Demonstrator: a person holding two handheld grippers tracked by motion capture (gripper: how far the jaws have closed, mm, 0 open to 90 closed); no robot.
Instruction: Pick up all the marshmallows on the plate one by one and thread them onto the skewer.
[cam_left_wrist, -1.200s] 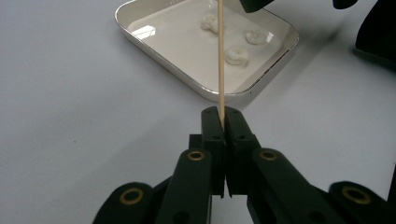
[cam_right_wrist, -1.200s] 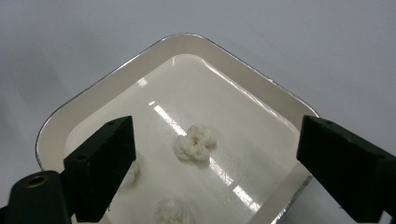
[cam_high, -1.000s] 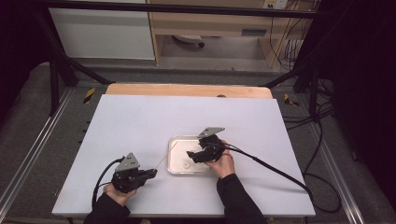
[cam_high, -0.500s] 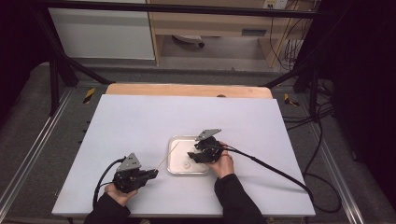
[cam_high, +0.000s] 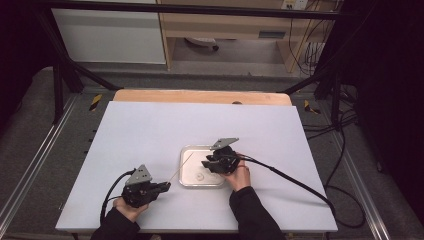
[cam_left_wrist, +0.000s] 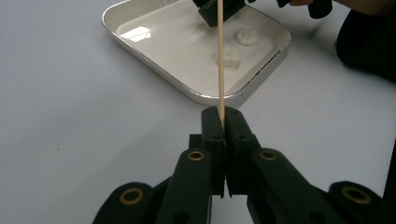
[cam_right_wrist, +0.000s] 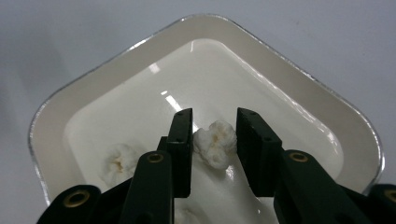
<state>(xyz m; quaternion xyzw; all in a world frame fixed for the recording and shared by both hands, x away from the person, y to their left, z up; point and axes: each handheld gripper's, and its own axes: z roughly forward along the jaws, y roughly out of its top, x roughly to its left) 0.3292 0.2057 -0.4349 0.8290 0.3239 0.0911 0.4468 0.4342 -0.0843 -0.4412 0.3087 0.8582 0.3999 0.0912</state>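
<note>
1. L tool: jaws pressed together on a thin wooden skewer, pinching its near end. L tool sat on the table at the front left, off the tray.
2. Skewer long axis ran from L tool up and to the right toward the tray; in the high view its far tip reached over the tray's near-left rim. In the left gripper view the stick pointed straight at the R tool over the tray.
3. R tool: jaws had just been closing, w/ a white popcorn-like piece between them. Left pad looked to touch the piece; a slim gap showed at the right pad. Judged not yet a firm pinch.
4. Piece lay in the tray, near its middle, directly between the R pads. R hand was by far the nearer one.
5. Key relation, as judged: once pinched, the piece must be brought to the skewer tip, which lay to the R tool's left, across the tray's inside.
6. Other things: two more white pieces on the tray floor, one just beside the R tool's left jaw. Tray rim was low and stood between skewer tip and pieces; nothing else on the table in the way.
</note>
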